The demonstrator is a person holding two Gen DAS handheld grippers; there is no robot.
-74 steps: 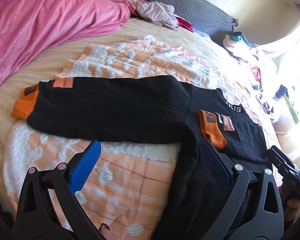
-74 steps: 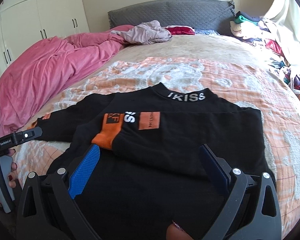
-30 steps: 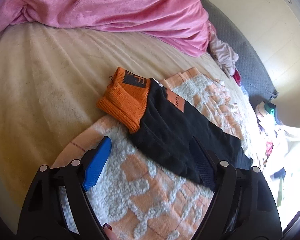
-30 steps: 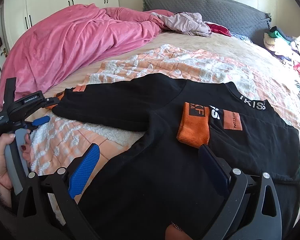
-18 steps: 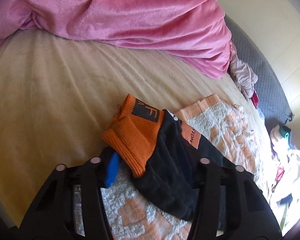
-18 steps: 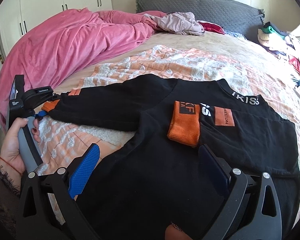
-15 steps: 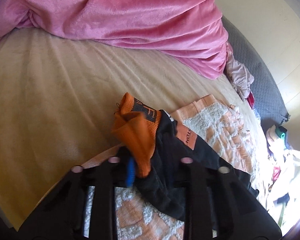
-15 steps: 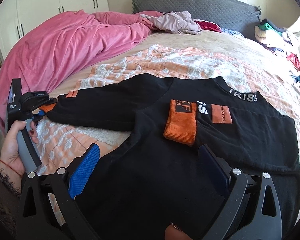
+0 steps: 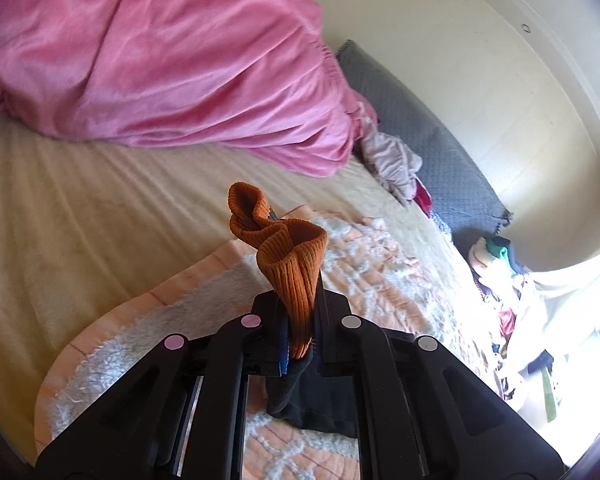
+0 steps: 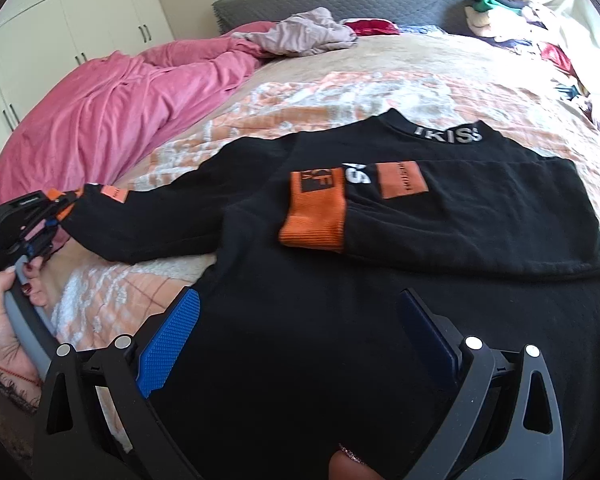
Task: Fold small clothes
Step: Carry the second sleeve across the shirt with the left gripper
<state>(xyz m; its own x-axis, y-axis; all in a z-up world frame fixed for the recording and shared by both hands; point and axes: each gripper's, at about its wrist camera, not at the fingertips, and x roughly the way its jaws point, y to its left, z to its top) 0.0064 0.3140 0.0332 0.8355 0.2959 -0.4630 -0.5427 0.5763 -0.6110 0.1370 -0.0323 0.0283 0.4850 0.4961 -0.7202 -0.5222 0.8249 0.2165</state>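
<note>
Your left gripper (image 9: 298, 344) is clamped on the orange cuff (image 9: 288, 256) of the black top (image 10: 380, 280), which lies on the bed (image 10: 420, 64). Your right gripper (image 10: 300, 336) hovers over the top's body, jaws wide apart.

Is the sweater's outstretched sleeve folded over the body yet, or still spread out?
Still spread out. The sleeve reaches sideways off the black sweater, its orange cuff pinched in the shut left gripper.

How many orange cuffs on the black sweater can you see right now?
2. One orange cuff lies folded across the black sweater chest, below the collar. The other cuff is pinched in the left gripper at the outstretched sleeve's end.
</note>
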